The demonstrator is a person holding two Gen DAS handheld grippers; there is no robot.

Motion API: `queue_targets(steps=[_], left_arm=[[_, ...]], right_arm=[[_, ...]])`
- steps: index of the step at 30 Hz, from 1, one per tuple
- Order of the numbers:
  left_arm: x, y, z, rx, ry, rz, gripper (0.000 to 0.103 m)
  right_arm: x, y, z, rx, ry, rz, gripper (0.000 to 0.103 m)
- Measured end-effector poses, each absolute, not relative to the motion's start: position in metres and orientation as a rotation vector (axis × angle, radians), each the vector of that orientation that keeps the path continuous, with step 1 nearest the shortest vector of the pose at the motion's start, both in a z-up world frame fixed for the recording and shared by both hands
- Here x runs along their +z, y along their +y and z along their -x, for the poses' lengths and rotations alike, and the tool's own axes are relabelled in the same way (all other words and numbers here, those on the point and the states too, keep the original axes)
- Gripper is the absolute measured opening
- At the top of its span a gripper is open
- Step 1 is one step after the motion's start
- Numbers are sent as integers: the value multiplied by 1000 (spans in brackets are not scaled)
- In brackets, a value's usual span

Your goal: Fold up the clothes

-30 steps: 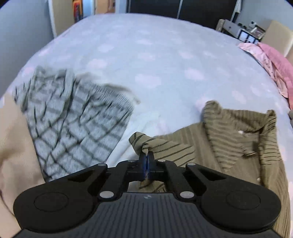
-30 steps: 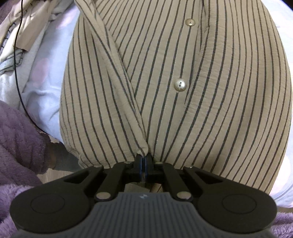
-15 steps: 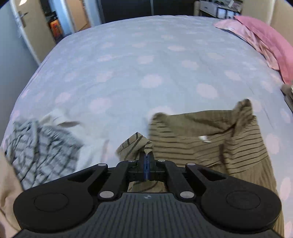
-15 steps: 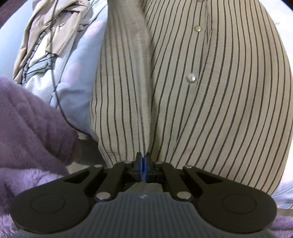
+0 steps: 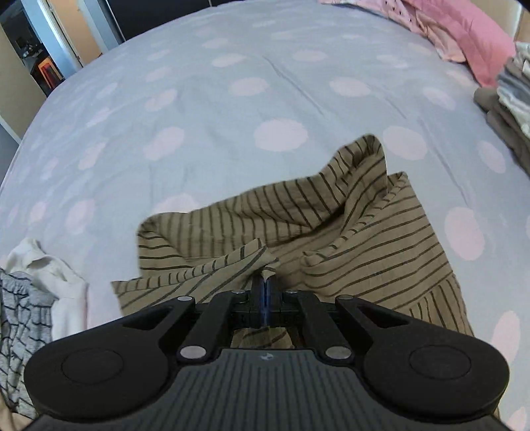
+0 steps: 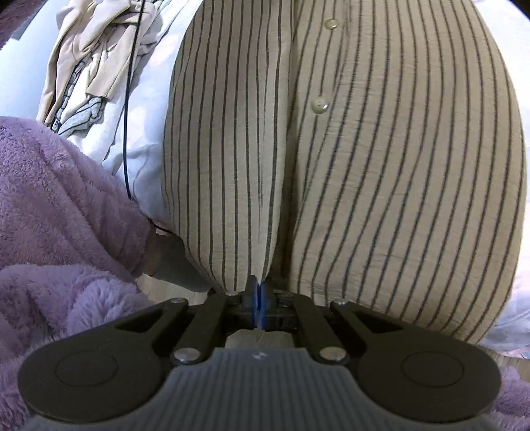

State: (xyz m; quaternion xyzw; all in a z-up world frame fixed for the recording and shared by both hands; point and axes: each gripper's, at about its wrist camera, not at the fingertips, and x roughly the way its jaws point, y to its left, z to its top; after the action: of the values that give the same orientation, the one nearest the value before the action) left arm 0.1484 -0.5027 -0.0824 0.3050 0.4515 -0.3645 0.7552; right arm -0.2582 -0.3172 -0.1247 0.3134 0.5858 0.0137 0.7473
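A: It's a bedroom. The bed (image 5: 205,109) has a pale blue cover with pink dots, and an open doorway (image 5: 39,63) shows far off, up and to the left of the left hand-held gripper (image 5: 264,281).

B: Run through it left to right.

A: To that gripper's left lie a grey checked garment (image 5: 18,318) and a white one (image 5: 49,275), crumpled together. Straight ahead is the striped shirt (image 5: 347,232), tan with dark lines, bunched on the bed. Far to the right sit pink pillows (image 5: 463,30) and a stack of folded clothes (image 5: 510,99).

B: And the grippers?

A: The left one's jaws are pinched together on a corner of the shirt, right at its tip. The right hand-held gripper (image 6: 257,291) is likewise clamped on a fold of the same shirt, whose buttoned front spreads ahead of it. A purple fleece sleeve (image 6: 59,212) and a thin black cable (image 6: 127,109) lie to its left, with a beige garment (image 6: 96,53) beyond.

B: What could go wrong?

A: I'd judge both holds thin, only an edge of cloth in each. A sharp pull could slip the fabric out. The middle is rumpled too, so laying it down as it is might set a crooked fold. The cable could also snag the right side.
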Motion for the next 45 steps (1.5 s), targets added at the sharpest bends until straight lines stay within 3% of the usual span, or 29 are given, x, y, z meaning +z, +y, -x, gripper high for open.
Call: queue_targets(steps=[11, 17, 23, 29, 38, 41, 43, 45], left_arm=[[-120, -515, -146, -825, 1033, -628, 1], [-78, -481, -135, -834, 974, -562, 24], [-57, -429, -79, -940, 1014, -673, 24], [-81, -380, -10, -921, 1113, -787, 24], [-110, -361, 14, -873, 1199, -736, 24], [-118, -363, 12, -843, 1200, -724, 22], [-119, -364, 10, -825, 1191, -719, 5], [-118, -364, 9, -821, 1172, -721, 0]], right_arm=[[-121, -319, 268, 1, 1292, -685, 2], [-121, -315, 268, 1, 1295, -680, 2], [-115, -305, 268, 19, 1269, -660, 2], [-111, -298, 270, 21, 1250, -637, 2], [-105, -287, 269, 39, 1234, -575, 2], [-103, -285, 270, 41, 1226, -557, 2], [-103, -283, 270, 41, 1222, -546, 2], [-103, -283, 271, 36, 1220, -544, 3]])
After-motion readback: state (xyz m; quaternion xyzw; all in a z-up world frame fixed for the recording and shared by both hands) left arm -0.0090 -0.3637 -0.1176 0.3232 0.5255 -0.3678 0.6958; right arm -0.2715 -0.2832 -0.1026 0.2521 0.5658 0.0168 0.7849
